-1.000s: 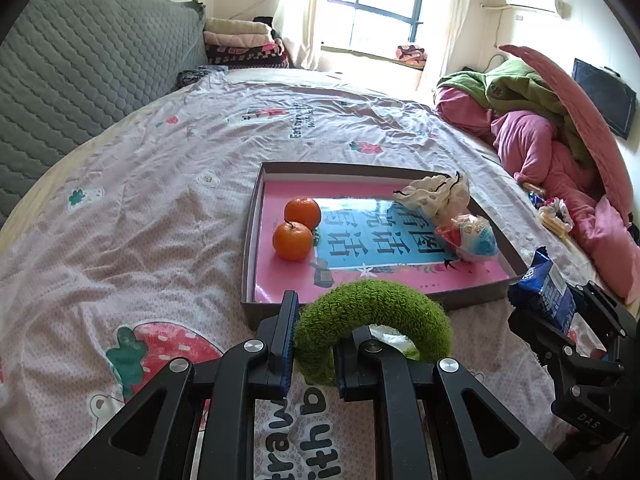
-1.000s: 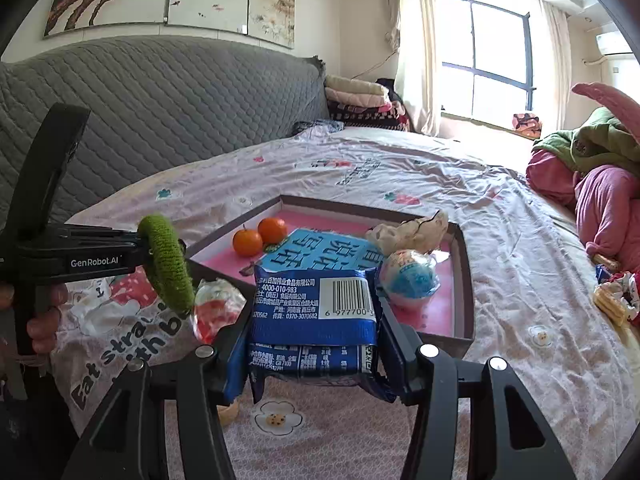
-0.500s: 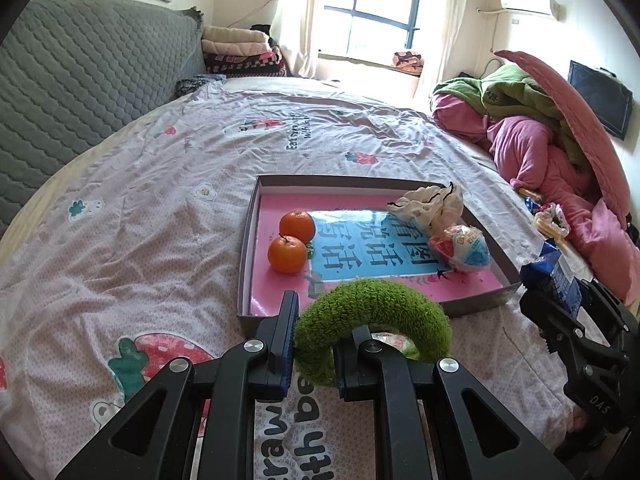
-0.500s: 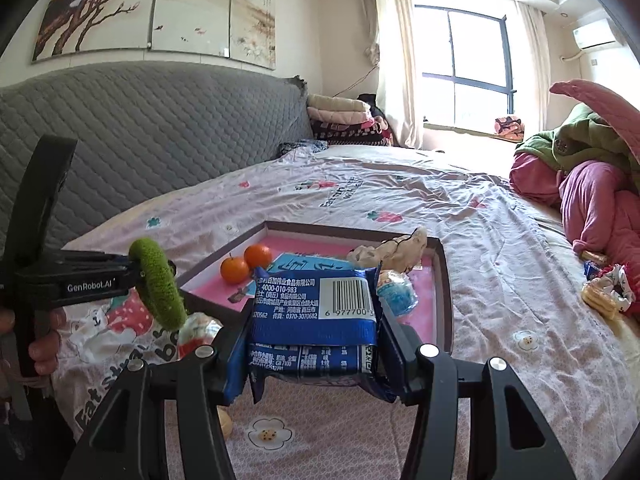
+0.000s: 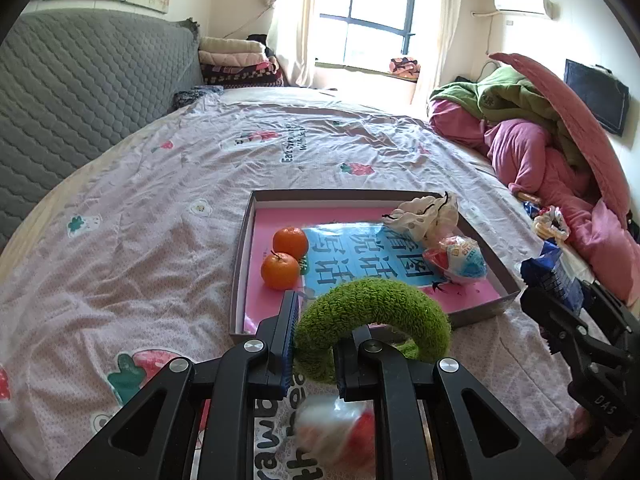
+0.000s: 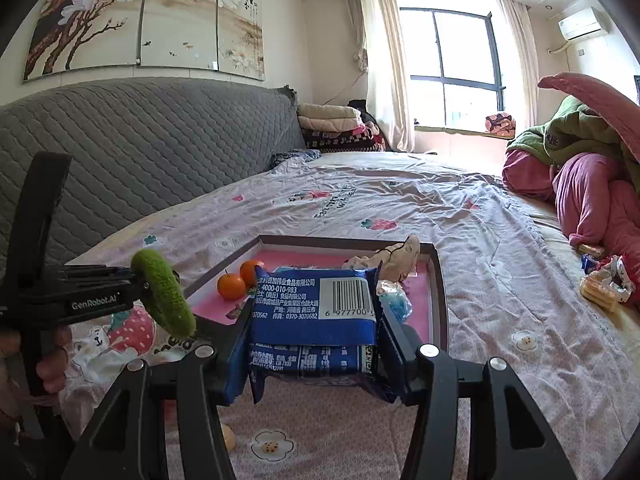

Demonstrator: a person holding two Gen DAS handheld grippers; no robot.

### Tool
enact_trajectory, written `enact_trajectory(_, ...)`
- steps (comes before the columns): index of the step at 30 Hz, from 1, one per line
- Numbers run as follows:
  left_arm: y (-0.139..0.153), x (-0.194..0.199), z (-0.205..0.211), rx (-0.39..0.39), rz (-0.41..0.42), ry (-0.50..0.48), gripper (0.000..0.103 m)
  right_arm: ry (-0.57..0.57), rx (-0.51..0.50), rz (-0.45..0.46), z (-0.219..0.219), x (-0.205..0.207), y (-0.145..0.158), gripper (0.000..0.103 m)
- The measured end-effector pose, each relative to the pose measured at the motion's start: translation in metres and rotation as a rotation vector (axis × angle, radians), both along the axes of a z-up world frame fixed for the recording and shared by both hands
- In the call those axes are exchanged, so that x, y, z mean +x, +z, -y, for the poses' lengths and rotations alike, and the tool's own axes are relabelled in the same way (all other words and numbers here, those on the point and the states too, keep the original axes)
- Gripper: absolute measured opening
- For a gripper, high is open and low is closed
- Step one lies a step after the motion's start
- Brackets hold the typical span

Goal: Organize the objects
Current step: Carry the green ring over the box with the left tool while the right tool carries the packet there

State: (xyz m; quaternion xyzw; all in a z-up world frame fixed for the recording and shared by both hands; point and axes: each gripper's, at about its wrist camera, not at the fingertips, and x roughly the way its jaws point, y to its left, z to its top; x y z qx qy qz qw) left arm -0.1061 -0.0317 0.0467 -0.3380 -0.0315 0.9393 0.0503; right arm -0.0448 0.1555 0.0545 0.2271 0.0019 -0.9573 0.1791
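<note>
Left tongs [image 5: 312, 344] pinch the fuzzy green ring-shaped hair tie [image 5: 372, 320], hanging above the bedspread just short of the shallow brown cardboard tray with pink liner [image 5: 239, 264]. Right tongs [image 6: 314, 344] clamp the blue foil snack packet with barcode [image 6: 316, 304] at its sides, also short of the tray's near wall. Judgement: carry both over the wall before letting go. Drop the tie into the bare pink strip near the two small orange tangerines [image 5: 285, 260]; lay the packet flat on the blue sheet, clear of the plastic-wrapped toy egg [image 5: 460, 258].
</note>
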Motion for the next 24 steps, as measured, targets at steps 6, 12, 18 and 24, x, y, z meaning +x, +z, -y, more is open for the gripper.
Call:
enact_trajectory(6, -0.001, -0.002, -0.002, -0.009, -0.008, 0.003, 0.016, -0.005, -0.006, -0.017, 0.001, -0.002, 0.005, 0.055)
enact_trajectory(12, -0.003, -0.005, -0.007, -0.013, -0.005, 0.000, 0.016, -0.008, -0.014, -0.036, 0.002, -0.004, 0.011, 0.055)
enact_trajectory(18, -0.003, -0.008, -0.008, -0.027, -0.012, 0.001, 0.016, -0.009, -0.008, -0.050, 0.005, -0.008, 0.014, 0.055)
enact_trajectory(24, -0.001, -0.011, -0.004, -0.031, -0.027, 0.010, 0.016, -0.011, 0.005, -0.062, 0.008, -0.008, 0.016, 0.055)
